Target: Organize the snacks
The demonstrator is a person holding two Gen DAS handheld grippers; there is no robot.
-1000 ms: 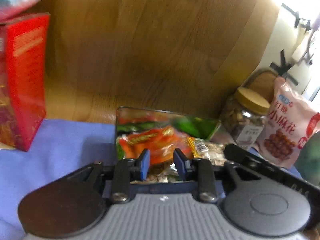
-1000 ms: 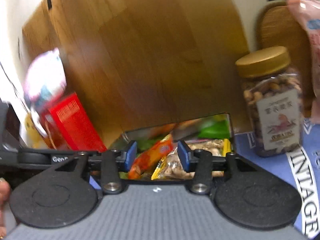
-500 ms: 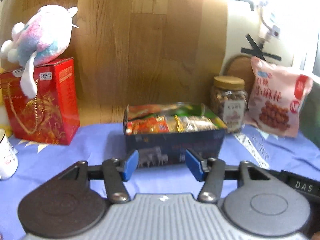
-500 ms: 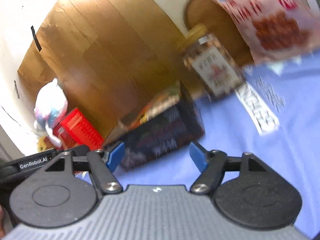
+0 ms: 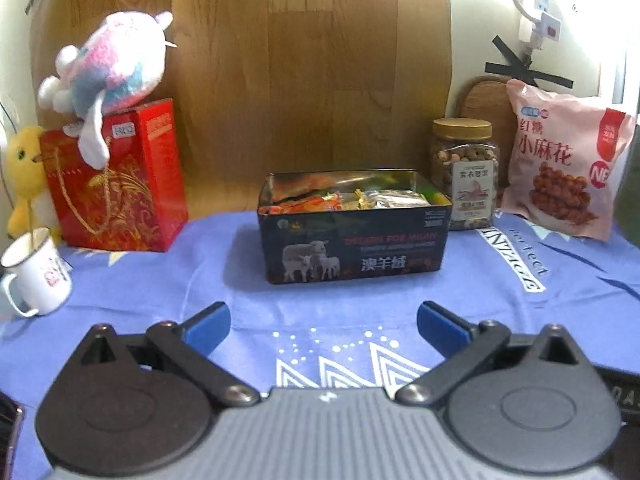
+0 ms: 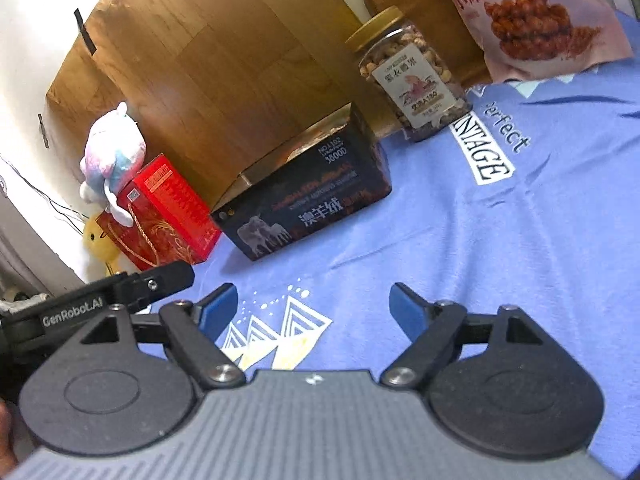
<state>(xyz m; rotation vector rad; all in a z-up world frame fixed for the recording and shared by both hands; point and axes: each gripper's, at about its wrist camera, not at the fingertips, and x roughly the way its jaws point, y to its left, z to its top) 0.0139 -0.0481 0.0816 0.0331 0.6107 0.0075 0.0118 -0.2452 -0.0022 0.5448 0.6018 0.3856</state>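
Observation:
A dark open tin box [image 5: 356, 252] with a sheep picture stands mid-table on the blue cloth, filled with several snack packets [image 5: 352, 200]. It also shows in the right wrist view [image 6: 308, 208]. A nut jar with a gold lid [image 5: 464, 176] [image 6: 412, 76] and a pink snack bag [image 5: 564, 164] [image 6: 536, 20] stand to its right. My left gripper [image 5: 324, 324] is open and empty, well in front of the box. My right gripper [image 6: 314, 304] is open and empty, in front and right of the box.
A red gift box [image 5: 116, 184] with a plush toy [image 5: 112, 68] on top stands at the left, with a yellow plush [image 5: 24, 172] and a white mug [image 5: 36, 272]. A wooden board backs the table. The left gripper's body [image 6: 100, 296] shows beside my right gripper.
Both grippers have pulled back from over the box to well in front of it, and both have opened wider. The right view has tilted.

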